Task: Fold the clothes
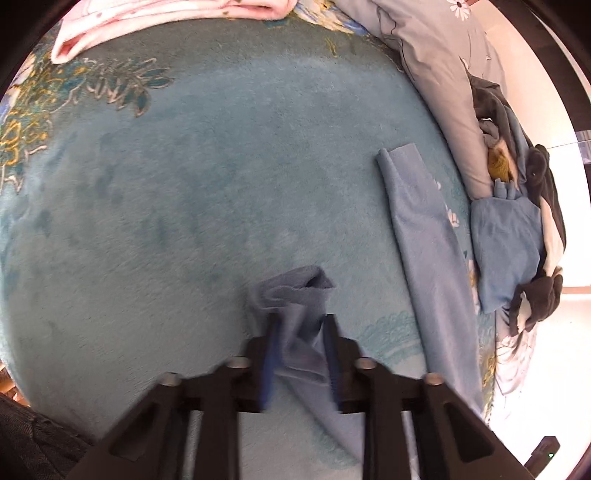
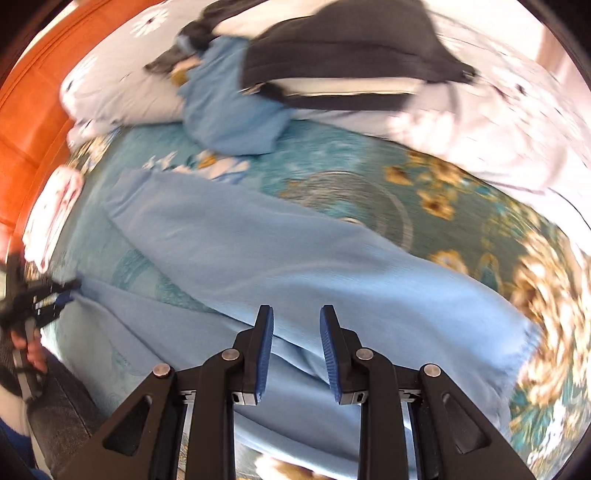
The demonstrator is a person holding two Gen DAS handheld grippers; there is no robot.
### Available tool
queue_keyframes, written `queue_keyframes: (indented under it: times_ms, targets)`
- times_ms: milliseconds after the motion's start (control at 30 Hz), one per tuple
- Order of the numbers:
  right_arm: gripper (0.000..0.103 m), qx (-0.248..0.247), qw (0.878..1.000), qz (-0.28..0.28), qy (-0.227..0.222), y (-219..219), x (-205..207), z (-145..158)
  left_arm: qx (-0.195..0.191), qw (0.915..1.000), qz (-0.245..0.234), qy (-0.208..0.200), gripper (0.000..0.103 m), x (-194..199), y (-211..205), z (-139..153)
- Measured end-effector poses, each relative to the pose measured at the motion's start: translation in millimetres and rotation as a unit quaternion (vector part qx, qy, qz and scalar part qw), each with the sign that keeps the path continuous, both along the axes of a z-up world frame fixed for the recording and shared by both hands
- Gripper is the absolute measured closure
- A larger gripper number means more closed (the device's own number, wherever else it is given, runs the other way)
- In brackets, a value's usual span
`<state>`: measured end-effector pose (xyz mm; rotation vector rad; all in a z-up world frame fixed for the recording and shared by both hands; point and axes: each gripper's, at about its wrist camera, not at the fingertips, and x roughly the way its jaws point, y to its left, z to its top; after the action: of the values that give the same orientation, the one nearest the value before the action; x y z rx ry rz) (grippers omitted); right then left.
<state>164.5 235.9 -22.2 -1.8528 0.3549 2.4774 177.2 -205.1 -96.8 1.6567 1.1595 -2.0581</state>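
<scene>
Light blue garment [image 2: 280, 258] spread across the teal floral bedspread [image 1: 184, 184], one long strip of it [image 1: 424, 266] lying flat toward the pillow side. Left claw [image 1: 301, 328] clamped on a bunched corner of the light blue garment, cloth pinched between its blue pads [image 1: 271, 350] and lifted off the bedspread. Right claw [image 2: 295, 321] poised over the broad middle of the garment, jaws parted, nothing between them. Left claw also seen from the right wrist view [image 2: 55, 295], at the garment's far corner. Beyond the garment, against the grey daisy-print pillow [image 1: 443, 74], a heap of dark and blue clothes [image 1: 517, 221]. Pink folded fabric [image 1: 147, 18] at the bedspread's far edge. Right wrist view blurred.
</scene>
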Motion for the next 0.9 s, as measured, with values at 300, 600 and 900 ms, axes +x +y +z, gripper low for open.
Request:
queue_keyframes:
  times_ms: [300, 600, 900]
  targets:
    - [0.076, -0.011, 0.997, -0.074, 0.003, 40.8, 42.5, 8.2, 0.052, 0.9742, 0.058, 0.212, 0.098, 20.7, -21.6, 53.9]
    - [0.076, -0.033, 0.991, -0.126, -0.016, 55.6, 72.8, -7.4, 0.125, 0.9707, 0.176, 0.106, 0.1, 40.1, -48.8, -1.1]
    - [0.076, -0.009, 0.988, -0.156, -0.019, 84.8, 102.0, 6.8, 0.098, 0.9834, 0.147, 0.042, 0.063, 17.7, -36.2, -14.0]
